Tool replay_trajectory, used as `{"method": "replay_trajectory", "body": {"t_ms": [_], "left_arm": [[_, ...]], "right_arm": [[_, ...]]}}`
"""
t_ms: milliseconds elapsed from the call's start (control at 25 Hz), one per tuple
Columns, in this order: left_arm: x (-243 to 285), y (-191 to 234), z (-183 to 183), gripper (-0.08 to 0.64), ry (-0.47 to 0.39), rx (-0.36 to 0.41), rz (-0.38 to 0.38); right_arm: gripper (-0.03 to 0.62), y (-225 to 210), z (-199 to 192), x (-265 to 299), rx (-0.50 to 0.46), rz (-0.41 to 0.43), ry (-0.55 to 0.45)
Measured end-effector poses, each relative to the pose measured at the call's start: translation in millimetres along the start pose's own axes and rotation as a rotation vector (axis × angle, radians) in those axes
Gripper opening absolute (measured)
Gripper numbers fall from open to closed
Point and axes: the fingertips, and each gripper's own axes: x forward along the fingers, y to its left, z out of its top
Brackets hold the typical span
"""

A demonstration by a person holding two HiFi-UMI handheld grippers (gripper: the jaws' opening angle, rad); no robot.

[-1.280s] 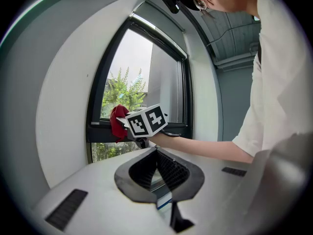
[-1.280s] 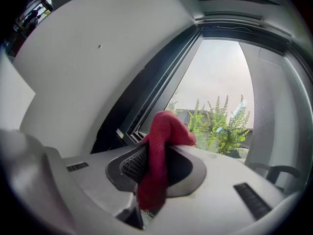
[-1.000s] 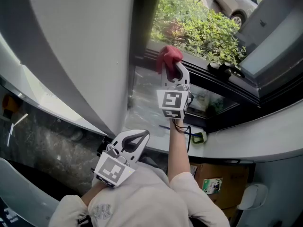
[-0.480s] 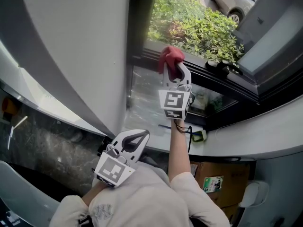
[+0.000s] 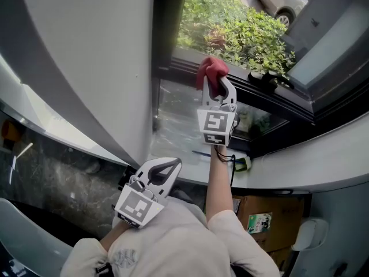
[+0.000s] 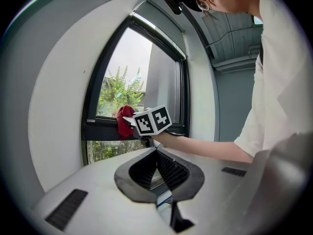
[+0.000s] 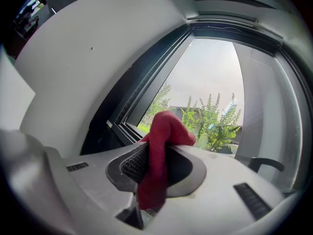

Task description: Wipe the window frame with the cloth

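Wall (image 5: 86, 56), white and broad, is seen at the left of the dark window frame (image 5: 169, 33), and green bushes (image 5: 242, 33) are seen beyond the frame through the glass. The right gripper (image 5: 218, 82) is held up at the frame's lower rail, with its jaws clamped on the red cloth (image 5: 211, 69). The cloth's bunched end is laid against that rail. The left gripper (image 5: 172, 165) is held low, well apart from the frame and below it, with its jaws closed on each other.
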Motion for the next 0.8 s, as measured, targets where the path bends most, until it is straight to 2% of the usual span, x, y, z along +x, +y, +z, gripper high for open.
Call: {"method": "replay_trajectory", "body": {"t_ms": [400,560,800], "left_arm": [[0.8,0.0,2.1,0.008,-0.001,0.016,0.001],[0.7,0.9,5.9,0.008,-0.002,0.048,0.009],[0.6,-3.7,6.6,0.008,-0.017,0.021,-0.013]], "right_arm": [[0.086,-7.5,-4.6,-2.6,0.009,-0.014,0.007],[0.086,-11.3,-6.5,-5.4,0.012,-0.022,0.011],[0.086,-17.3,-10.0,-8.0,0.014,-0.036,0.018]]}}
